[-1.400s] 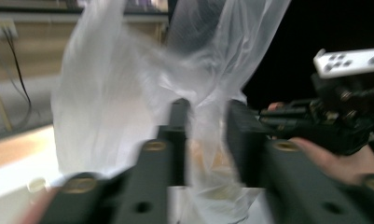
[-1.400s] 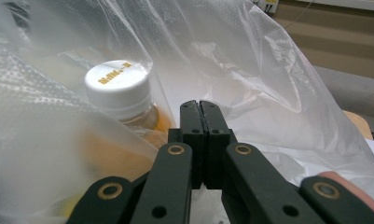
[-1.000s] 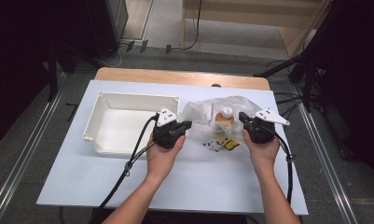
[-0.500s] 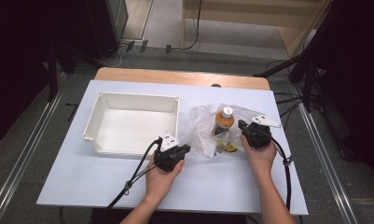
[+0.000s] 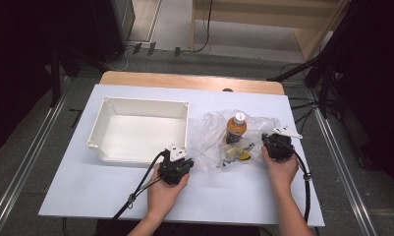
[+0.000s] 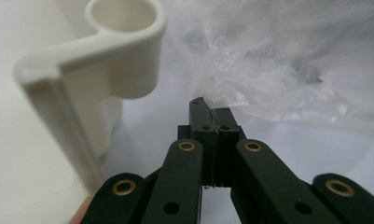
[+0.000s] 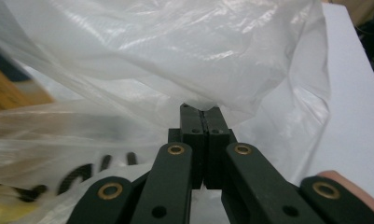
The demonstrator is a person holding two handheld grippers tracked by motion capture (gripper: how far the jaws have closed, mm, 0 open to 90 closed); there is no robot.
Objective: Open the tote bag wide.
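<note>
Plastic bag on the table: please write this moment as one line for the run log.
left claw: shut on plastic bag | right claw: shut on plastic bag | bottle: upright inside bag | white tray: beside bag

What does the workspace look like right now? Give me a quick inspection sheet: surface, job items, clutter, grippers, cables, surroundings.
Surface: white table top, wooden strip along the far edge.
Job's things: clear plastic bag lying crumpled, a bottle with a white cap upright inside it; small yellow and dark items also inside, too small to name.
Clutter: white tray left of the bag, nothing in it.
Grippers: left gripper jaws shut on the bag's edge beside the tray corner; right gripper jaws shut on the bag's film.
Cables: one black cable trails from each gripper toward the person.
Surroundings: grey floor, floor rails, dark stands.
</note>
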